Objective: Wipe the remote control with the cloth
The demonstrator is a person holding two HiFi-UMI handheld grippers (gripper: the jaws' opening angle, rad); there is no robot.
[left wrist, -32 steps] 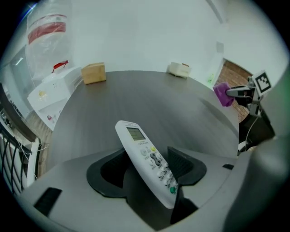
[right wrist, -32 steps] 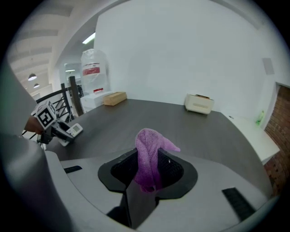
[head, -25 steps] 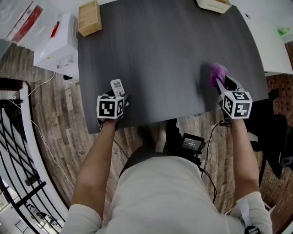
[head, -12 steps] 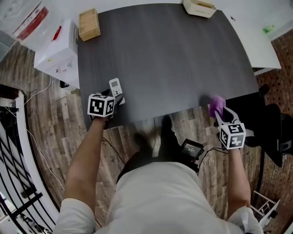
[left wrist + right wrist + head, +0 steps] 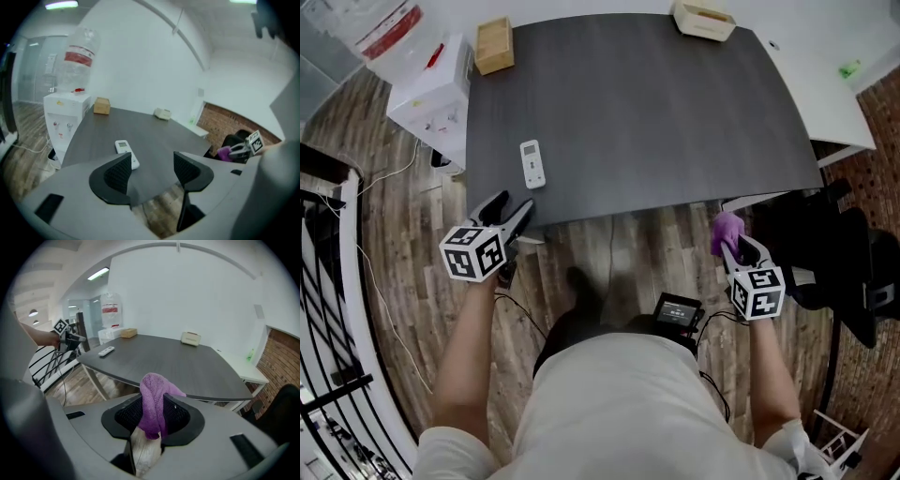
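Two claws show in the head view, both held off the near edge of the dark counter [image 5: 656, 112], above the wood floor [image 5: 394, 234]. My left claw [image 5: 514, 204] stands wide with nothing between its jaws. The white remote control [image 5: 532, 163] lies flat on the counter just beyond it, near the counter's near left corner and apart from the claw. My right claw [image 5: 733, 246] is clamped on a purple cloth [image 5: 727, 228], well apart from the remote control. A small wooden box [image 5: 494, 45] sits at the counter's far left corner, and a white water dispenser [image 5: 431, 94] stands beside the counter. In the left gripper view, the left claw [image 5: 152, 171] is spread wide and empty; the remote control [image 5: 126, 151] lies on the counter [image 5: 150, 129] past the left jaw, screen end pointing away from me. In the right gripper view, the right claw [image 5: 153, 412] pinches the cloth [image 5: 153, 397], which stands bunched between the pads. The remote control [image 5: 106, 351] shows small at the counter's [image 5: 183, 362] far left edge.
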